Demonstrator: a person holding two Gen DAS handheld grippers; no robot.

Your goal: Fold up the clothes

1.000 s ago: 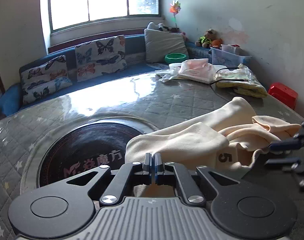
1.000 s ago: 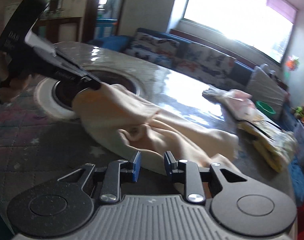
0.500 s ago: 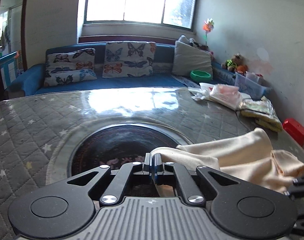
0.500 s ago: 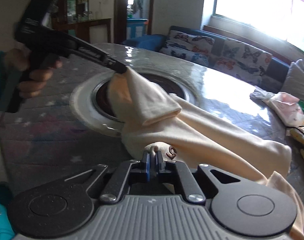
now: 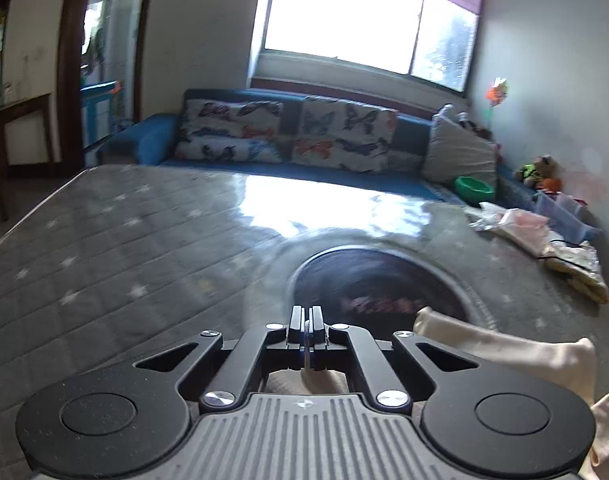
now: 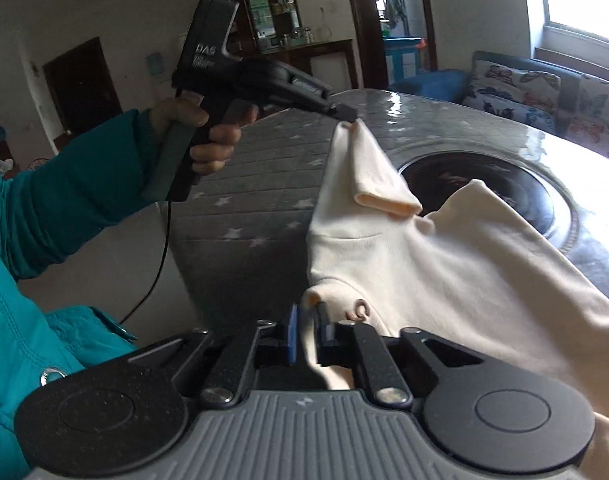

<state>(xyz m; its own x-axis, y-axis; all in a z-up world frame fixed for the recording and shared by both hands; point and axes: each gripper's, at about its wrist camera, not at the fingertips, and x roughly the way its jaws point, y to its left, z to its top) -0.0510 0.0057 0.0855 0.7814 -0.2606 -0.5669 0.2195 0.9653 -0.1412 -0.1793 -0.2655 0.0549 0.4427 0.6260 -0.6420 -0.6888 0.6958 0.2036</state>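
Note:
A cream garment (image 6: 444,256) hangs lifted between both grippers above the grey quilted table (image 5: 124,248). My left gripper (image 5: 305,320) is shut on one corner of the garment; cloth shows below its jaws and trails right (image 5: 504,356). In the right wrist view the left gripper (image 6: 346,114) holds the corner high, in a hand with a teal sleeve. My right gripper (image 6: 307,322) is shut on another edge of the garment, near a small printed mark (image 6: 358,312).
A round dark panel (image 5: 376,284) sits in the table's middle. A blue sofa with butterfly cushions (image 5: 288,136) runs along the far side. Bags and clothes (image 5: 536,236) lie at the table's far right. A green bowl (image 5: 474,188) sits by the sofa.
The right gripper closed on the garment's edge. Both grippers lifted the garment and pulled it toward the table's near left edge, spreading it between them.

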